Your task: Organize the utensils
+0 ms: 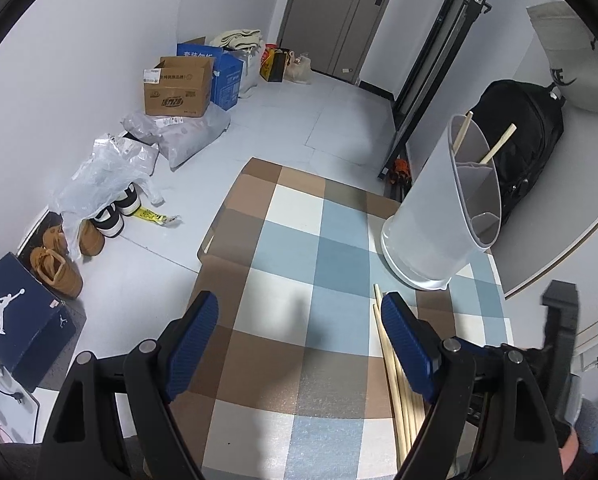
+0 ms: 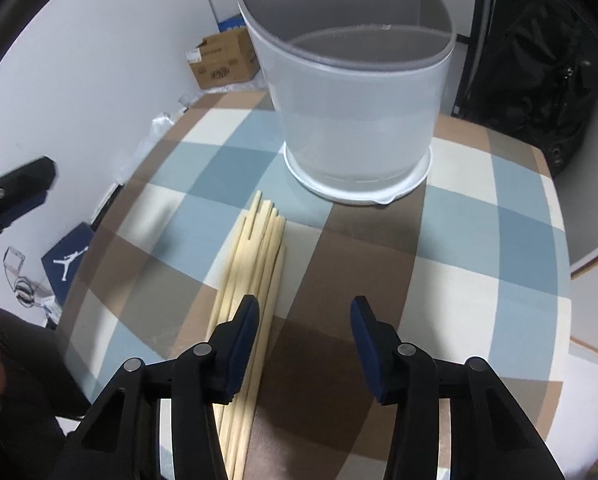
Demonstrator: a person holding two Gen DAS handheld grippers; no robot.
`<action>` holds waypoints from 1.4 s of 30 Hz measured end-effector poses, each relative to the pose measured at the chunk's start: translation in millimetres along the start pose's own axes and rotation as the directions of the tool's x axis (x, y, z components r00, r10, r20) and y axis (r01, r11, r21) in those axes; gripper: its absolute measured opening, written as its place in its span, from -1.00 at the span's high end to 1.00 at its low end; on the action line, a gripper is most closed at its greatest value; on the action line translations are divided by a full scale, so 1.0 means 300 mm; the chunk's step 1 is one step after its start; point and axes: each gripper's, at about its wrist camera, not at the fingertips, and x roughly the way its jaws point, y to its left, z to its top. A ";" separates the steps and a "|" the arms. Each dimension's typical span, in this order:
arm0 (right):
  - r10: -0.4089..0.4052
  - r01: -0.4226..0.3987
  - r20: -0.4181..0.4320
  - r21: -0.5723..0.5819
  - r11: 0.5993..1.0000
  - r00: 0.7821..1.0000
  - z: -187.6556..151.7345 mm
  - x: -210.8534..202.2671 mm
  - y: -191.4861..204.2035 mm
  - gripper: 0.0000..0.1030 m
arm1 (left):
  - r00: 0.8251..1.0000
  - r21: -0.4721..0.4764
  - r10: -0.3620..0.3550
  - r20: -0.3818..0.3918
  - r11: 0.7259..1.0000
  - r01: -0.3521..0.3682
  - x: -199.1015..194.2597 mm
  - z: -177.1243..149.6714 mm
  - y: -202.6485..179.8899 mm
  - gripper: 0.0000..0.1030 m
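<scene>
We work over a checked cloth [image 2: 479, 280] in blue, brown and white on a table, with cardboard boxes [image 1: 179, 88], shoes [image 1: 59, 264] and a black backpack [image 1: 527, 148] in the room beyond. Ahead of both grippers stands a pale, divided holder [image 2: 359, 112] with two chopsticks [image 1: 499, 145] in its far compartment. Our left gripper [image 1: 299, 348] is spread wide over bare cloth, the loose chopstick bundle [image 2: 259, 256] just outside its right finger; our right gripper [image 2: 305, 352] is partly spread and pinches nothing, the bundle passing under its left finger.

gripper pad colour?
Dark blue, ribbed pads on black arms; clearest in the left wrist view.
</scene>
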 end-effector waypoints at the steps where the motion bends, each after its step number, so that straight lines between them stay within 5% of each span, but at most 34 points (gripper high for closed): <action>1: -0.008 0.007 -0.007 -0.003 1.000 1.000 0.001 0.008 0.001 0.19 | 1.000 -0.004 0.001 -0.001 1.000 -0.001 0.000 0.001 0.004 -0.56; 16: -0.113 0.109 -0.040 -0.094 0.990 0.993 0.045 0.058 0.058 0.28 | 1.000 -0.028 0.005 -0.014 1.000 -0.006 0.002 0.006 0.036 -0.56; 27: -0.125 0.123 -0.019 -0.086 0.989 0.992 0.094 0.073 0.076 0.91 | 0.996 0.022 0.080 -0.029 0.997 -0.080 0.035 -0.012 0.028 -0.56; 32: -0.086 0.086 -0.006 -0.019 0.996 0.996 0.081 0.046 0.026 0.93 | 0.991 0.075 0.090 -0.104 0.994 -0.082 0.086 -0.042 0.002 -0.56; 42: 0.003 -0.019 0.163 0.096 0.995 0.987 0.041 -0.215 -0.111 0.94 | 0.954 0.133 0.038 -0.298 0.991 0.002 0.193 -0.127 -0.116 -0.56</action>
